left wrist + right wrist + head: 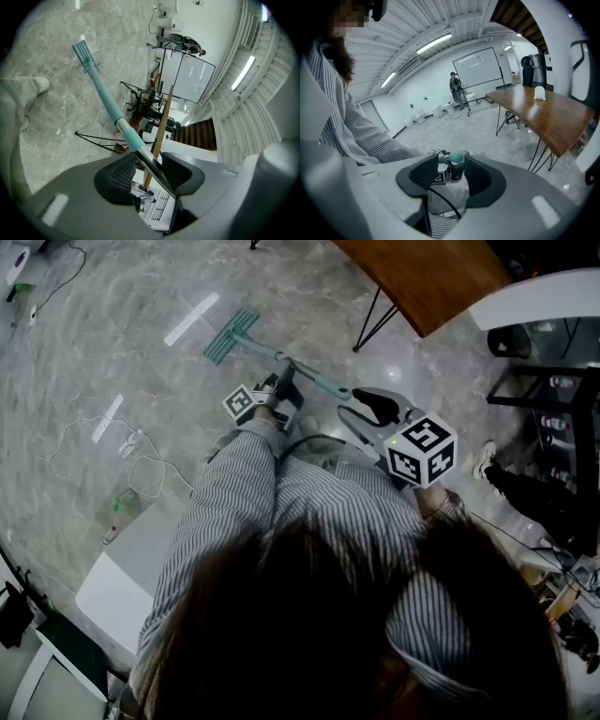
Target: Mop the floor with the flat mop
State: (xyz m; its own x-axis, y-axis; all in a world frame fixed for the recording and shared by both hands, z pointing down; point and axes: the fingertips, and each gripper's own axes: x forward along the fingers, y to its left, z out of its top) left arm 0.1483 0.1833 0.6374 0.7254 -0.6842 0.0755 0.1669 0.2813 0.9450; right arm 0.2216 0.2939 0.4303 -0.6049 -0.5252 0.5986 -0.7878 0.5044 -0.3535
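The flat mop's teal head [230, 336] lies flat on the grey marble floor ahead of me. Its handle [314, 379] slants back from it towards my body. My left gripper [284, 382] is shut on the handle partway up. In the left gripper view the shaft [110, 105] crosses between the jaws [149, 164] and touches both pads, with the mop head [84, 51] far off. My right gripper [364, 405] holds the handle's top end. In the right gripper view the teal end cap [458, 158] sits between the jaw tips [451, 166].
A wooden table [431, 273] on thin black legs [375, 320] stands to the right of the mop. Cables [141, 465] and white tape strips [192, 318] lie on the floor at the left. A dark shelf [562, 427] and someone's shoe [486, 457] are at the right, a white box [117, 596] at the lower left.
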